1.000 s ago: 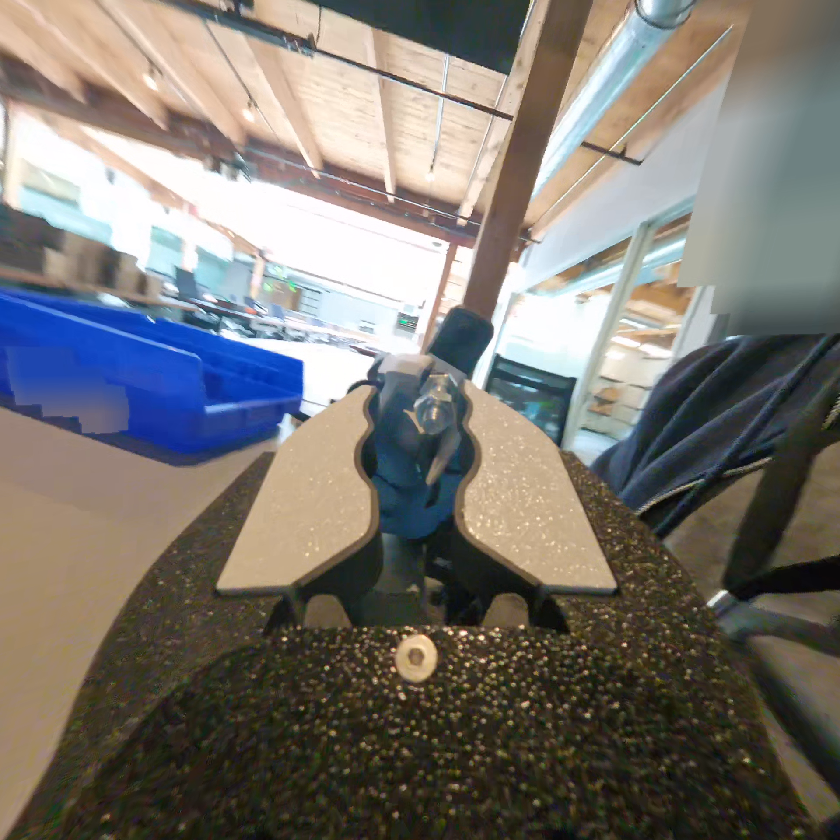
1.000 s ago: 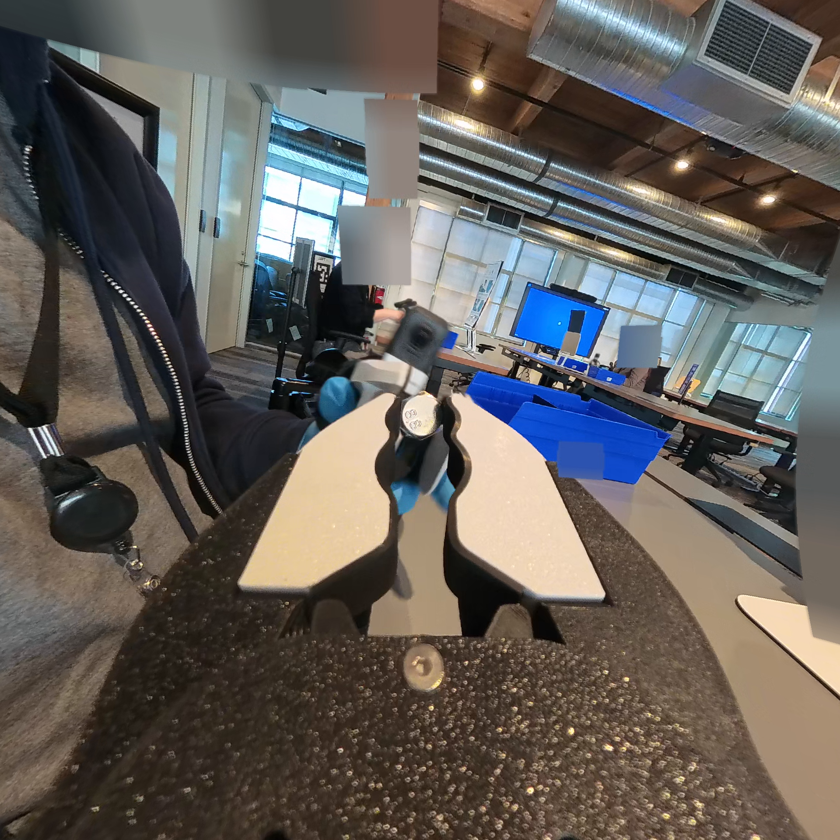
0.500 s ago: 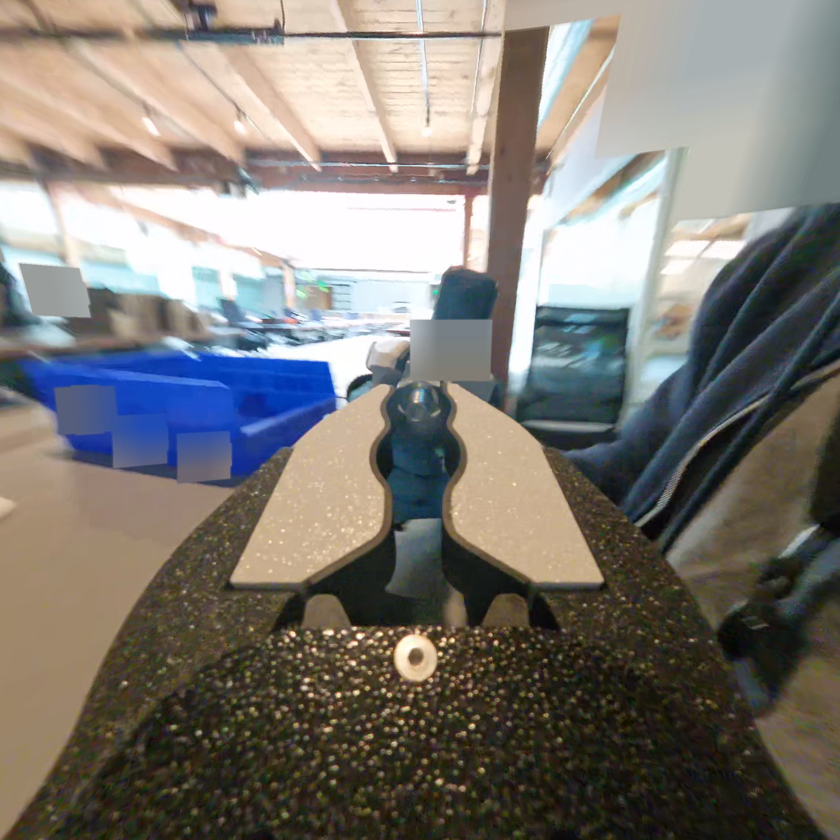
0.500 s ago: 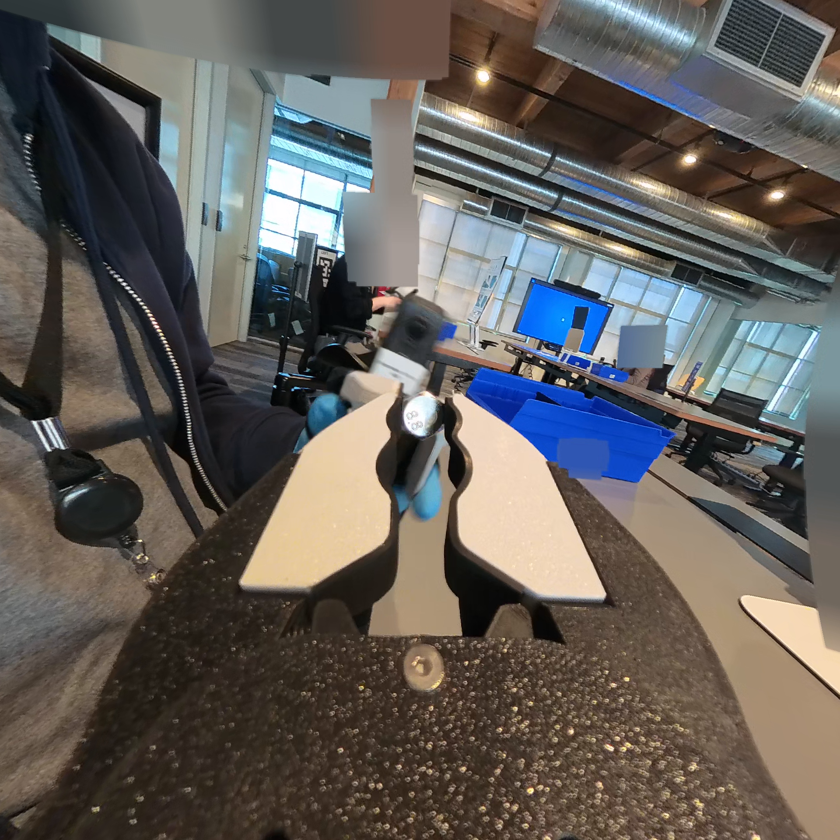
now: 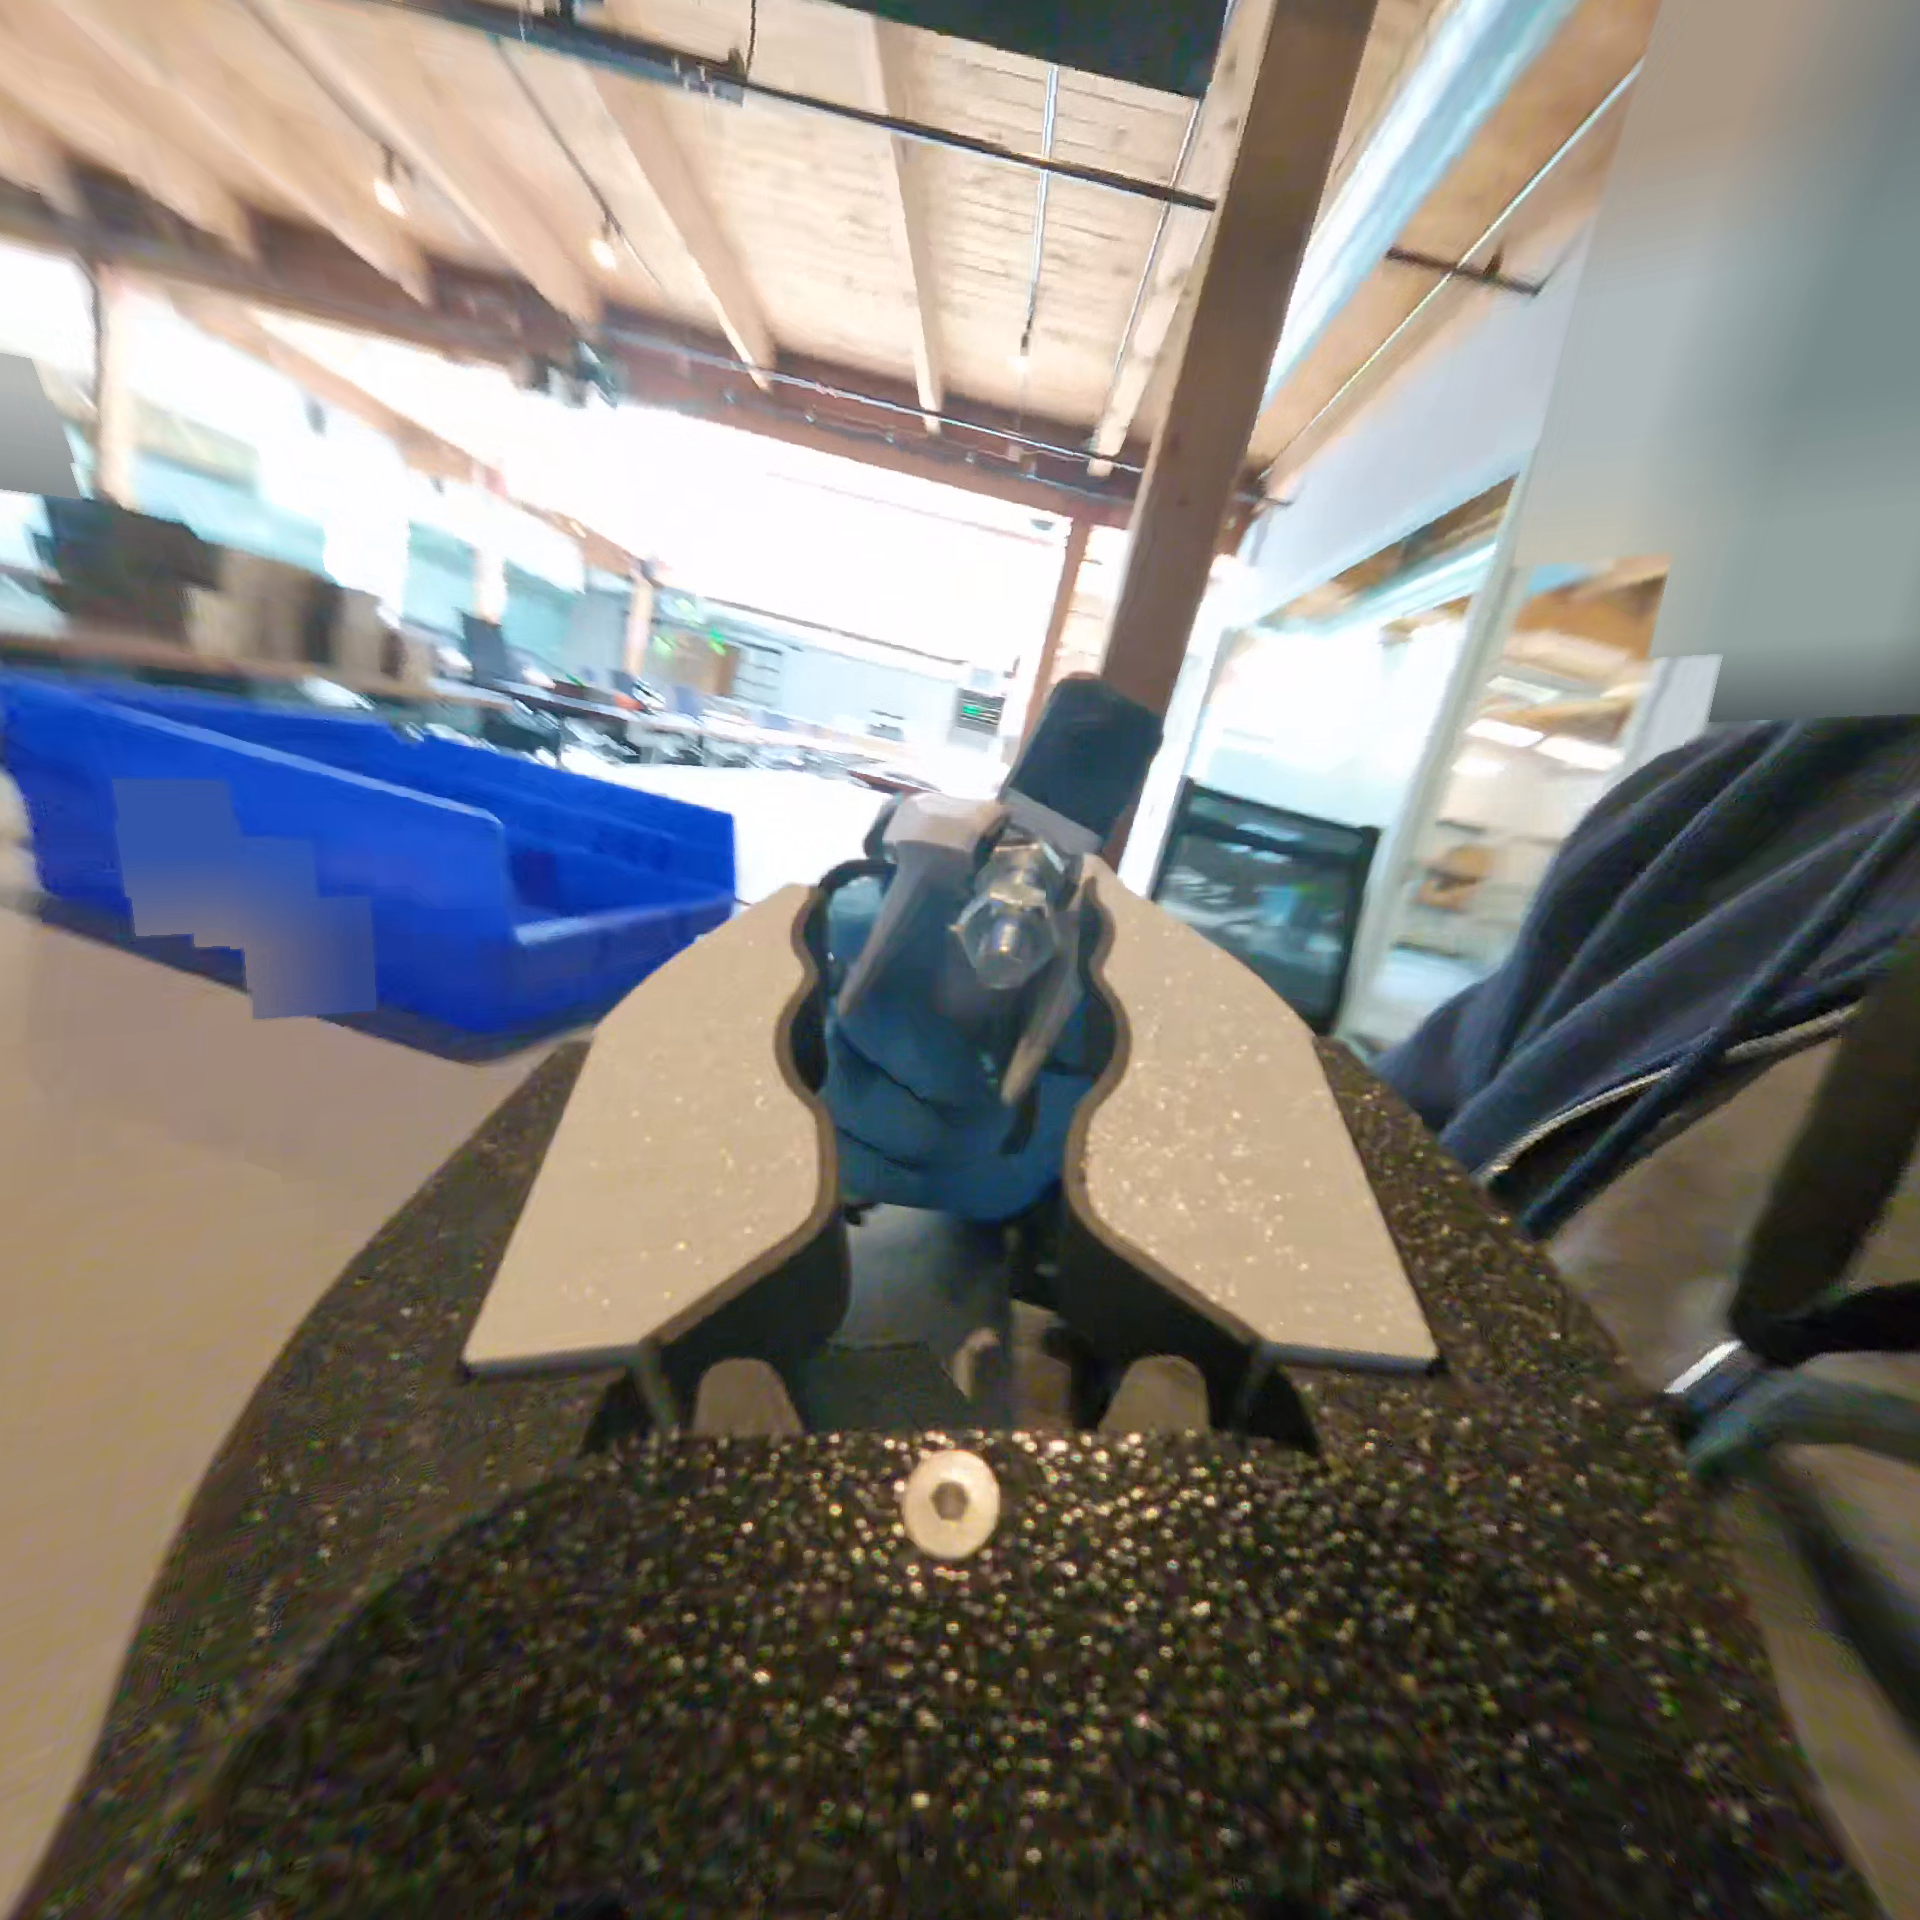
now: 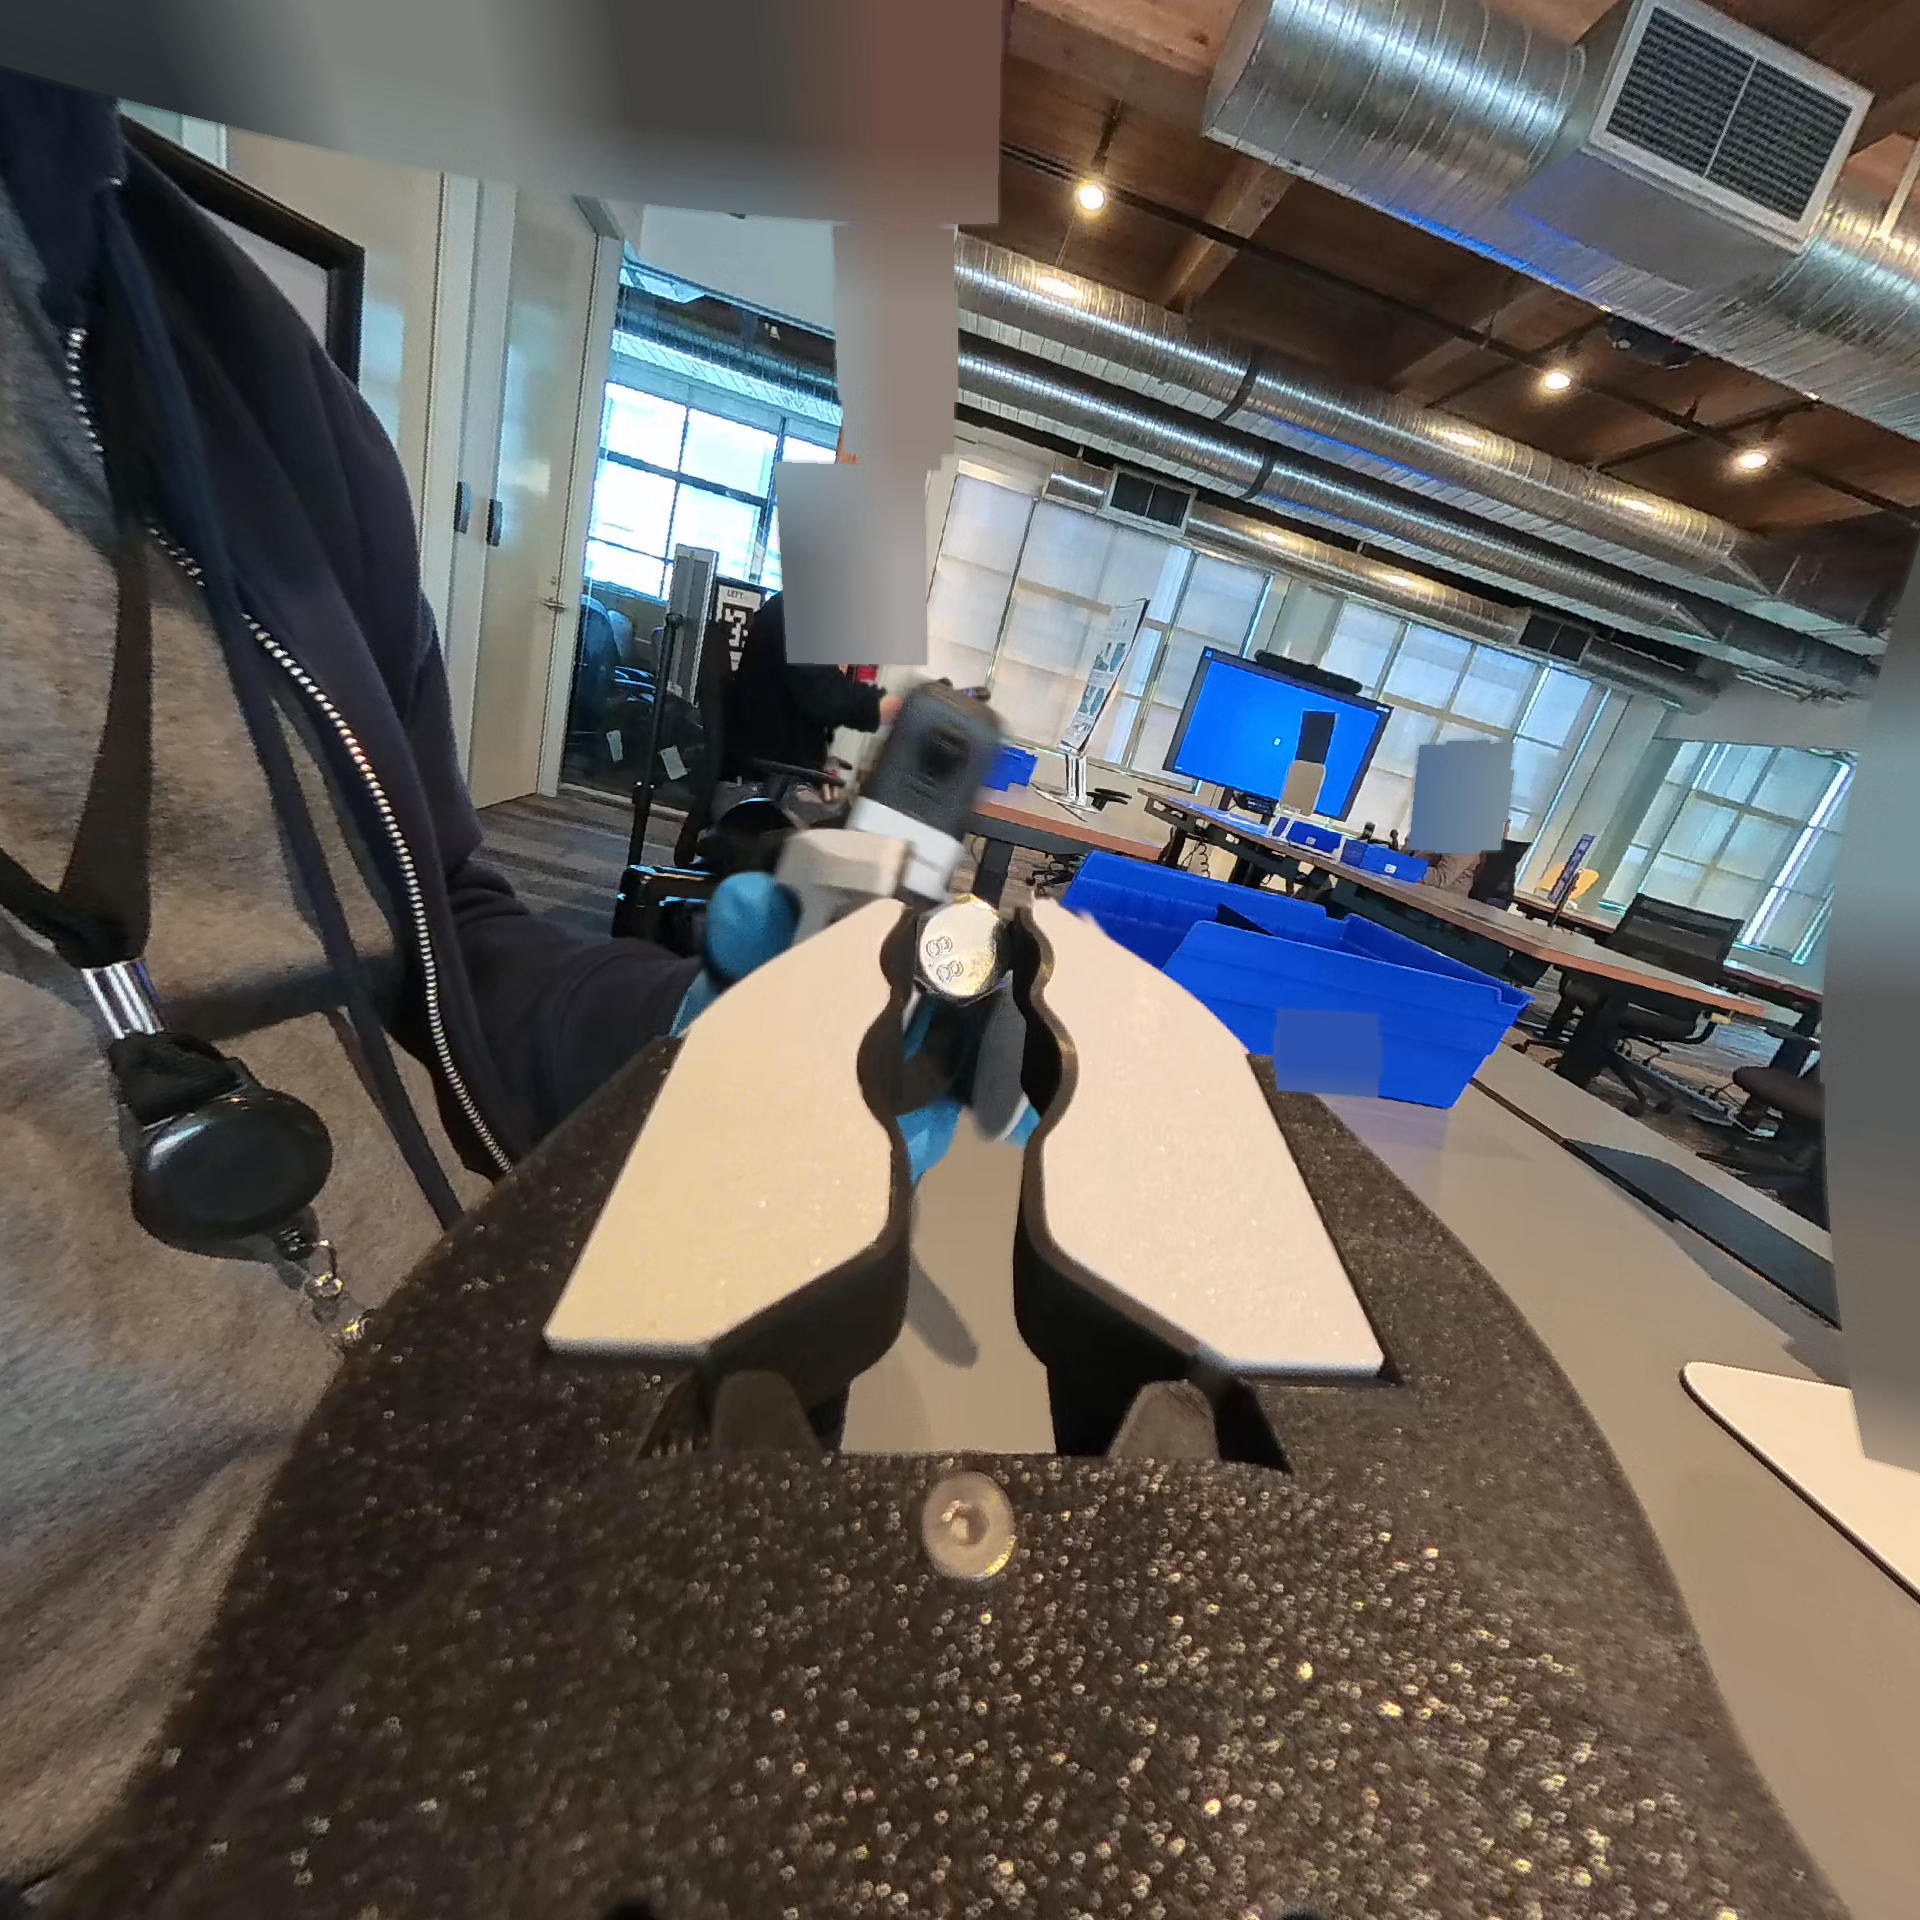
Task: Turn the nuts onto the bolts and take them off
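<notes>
bright daylight blows out the far windows (image 5: 852,582); wide-angle bending at edges, background softly blurred

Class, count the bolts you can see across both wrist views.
1. The bolt is clamped by its head in the right tongs; the left wrist view shows its threaded end. More may lie hidden in the blue bins.

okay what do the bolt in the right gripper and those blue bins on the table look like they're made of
The silver hex-head bolt looks like bare or plated steel: bright, mirror-like glints and stamped marks on its head. The silver hex nut on its thread shows the same metallic sheen. The bright blue open-topped bins look like moulded plastic: uniform saturated colour, soft gloss, thin walls with rolled rims.
</notes>
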Motion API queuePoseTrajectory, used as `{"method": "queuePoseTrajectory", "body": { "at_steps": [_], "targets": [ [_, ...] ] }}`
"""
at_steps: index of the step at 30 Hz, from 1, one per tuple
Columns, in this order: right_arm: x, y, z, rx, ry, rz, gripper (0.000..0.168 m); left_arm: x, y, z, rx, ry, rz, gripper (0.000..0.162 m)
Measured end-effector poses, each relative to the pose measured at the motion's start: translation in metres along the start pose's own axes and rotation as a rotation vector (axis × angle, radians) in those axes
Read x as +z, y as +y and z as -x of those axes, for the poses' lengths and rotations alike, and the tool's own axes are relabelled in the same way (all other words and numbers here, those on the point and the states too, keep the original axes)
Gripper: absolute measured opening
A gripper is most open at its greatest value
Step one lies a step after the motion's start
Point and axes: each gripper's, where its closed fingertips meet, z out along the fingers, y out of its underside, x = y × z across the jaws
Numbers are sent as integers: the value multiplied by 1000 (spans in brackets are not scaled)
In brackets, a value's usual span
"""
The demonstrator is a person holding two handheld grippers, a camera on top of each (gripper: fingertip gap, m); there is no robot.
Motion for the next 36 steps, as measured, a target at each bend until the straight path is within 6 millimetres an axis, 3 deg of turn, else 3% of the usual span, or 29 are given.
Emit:
{"method": "queuePoseTrajectory", "body": {
  "at_steps": [7, 9, 11, 14, 18, 20, 22, 26, 30, 36],
  "targets": [
    [0, 1, 0, -7, 2, 9, 18, 1, 8, -6, -266, 118, 31, 43],
    [1, 2, 1, -8, 1, 11, 18, 2, 11, -6, -282, 119, 49, 36],
    [1, 2, 0, -7, 3, 15, 18, 2, 9, -10, -221, 124, 40, 17],
    [1, 2, 0, -2, 3, 14, 17, 2, 8, -9, 55, 39, 49, 17],
    [1, 1, 0, 1, -1, 8, 17, 2, 8, -7, 692, -145, 87, 17],
    [0, 1, -1, 1, 4, 8, 18, 2, 8, -6, 841, -194, 99, 22],
    [0, 1, 0, -1, 3, 6, 17, 2, 5, -9, 727, -157, 64, 34],
    [0, 1, 0, -3, 6, 8, 18, -3, -8, -1, 317, -102, -33, 34],
    [1, 1, 0, -5, 6, 11, 18, -4, -3, 1, -24, 9, -11, 33],
    [2, 4, 0, -11, 5, 25, 18, 2, 10, -9, -161, 97, 36, 24]
  ]
}}
